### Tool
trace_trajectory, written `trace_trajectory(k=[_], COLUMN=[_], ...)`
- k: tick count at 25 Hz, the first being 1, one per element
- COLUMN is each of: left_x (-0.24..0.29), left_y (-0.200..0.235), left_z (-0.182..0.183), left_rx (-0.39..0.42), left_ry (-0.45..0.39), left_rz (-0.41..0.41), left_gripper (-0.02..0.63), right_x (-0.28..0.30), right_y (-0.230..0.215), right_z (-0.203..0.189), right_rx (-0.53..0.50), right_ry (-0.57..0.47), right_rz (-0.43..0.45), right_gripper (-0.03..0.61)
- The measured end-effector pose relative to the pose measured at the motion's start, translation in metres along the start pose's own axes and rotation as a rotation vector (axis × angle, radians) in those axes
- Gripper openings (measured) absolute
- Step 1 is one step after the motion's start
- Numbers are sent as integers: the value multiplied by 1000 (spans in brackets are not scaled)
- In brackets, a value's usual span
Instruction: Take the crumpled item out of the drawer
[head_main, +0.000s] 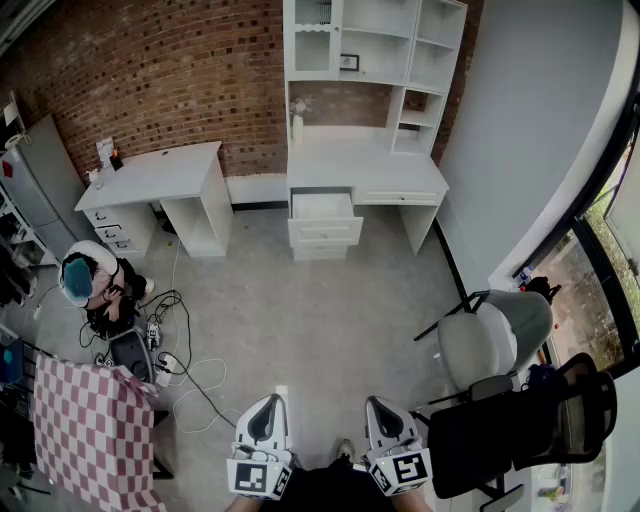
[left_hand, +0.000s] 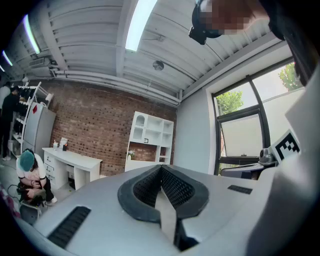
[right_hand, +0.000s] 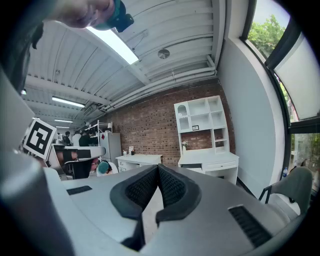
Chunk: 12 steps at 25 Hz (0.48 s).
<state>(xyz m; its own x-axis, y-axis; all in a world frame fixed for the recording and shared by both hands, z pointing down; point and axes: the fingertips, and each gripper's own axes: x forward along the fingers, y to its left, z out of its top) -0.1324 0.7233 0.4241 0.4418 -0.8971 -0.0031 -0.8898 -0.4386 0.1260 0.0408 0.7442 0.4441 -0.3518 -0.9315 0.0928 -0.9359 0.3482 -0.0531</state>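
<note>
Left gripper (head_main: 268, 405) and right gripper (head_main: 380, 405) are seen low at the near edge of the head view, side by side, both smooth grey shells carrying marker cubes. In each gripper view the black, waffle-textured pads (left_hand: 175, 187) (right_hand: 172, 187) are pressed together at their tips, with nothing held between them. The open drawer (head_main: 322, 207) is located well apart, across the room, pulled out from under a white-painted desk with shelf unit (head_main: 365, 165) set against a rough red brick wall (head_main: 150, 70). The drawer's inside reads as plain white; the crumpled item cannot be made out at this range, possibly lost against the pale lining. A grey floor (head_main: 300, 320) lies between grippers and drawer. Loose cables (head_main: 185, 365) are strewn at the left, near a crouching person in a teal cap (head_main: 90, 285) and a red-and-white checked cloth (head_main: 90, 430). A rounded grey chair (head_main: 490, 340) and a black mesh office chair (head_main: 520, 425) are placed at the right.
</note>
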Motion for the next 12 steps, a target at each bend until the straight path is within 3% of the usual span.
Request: trace_trajectory(k=[12], left_x=[12], left_y=[-20], left_z=[-4], left_rx=[11], left_ry=[14], left_rz=[-9], left_gripper=[25], right_x=[-6], right_y=[-20], right_z=[1], right_rx=[16], right_ry=[-12], right_rz=[-1], right_gripper=[14])
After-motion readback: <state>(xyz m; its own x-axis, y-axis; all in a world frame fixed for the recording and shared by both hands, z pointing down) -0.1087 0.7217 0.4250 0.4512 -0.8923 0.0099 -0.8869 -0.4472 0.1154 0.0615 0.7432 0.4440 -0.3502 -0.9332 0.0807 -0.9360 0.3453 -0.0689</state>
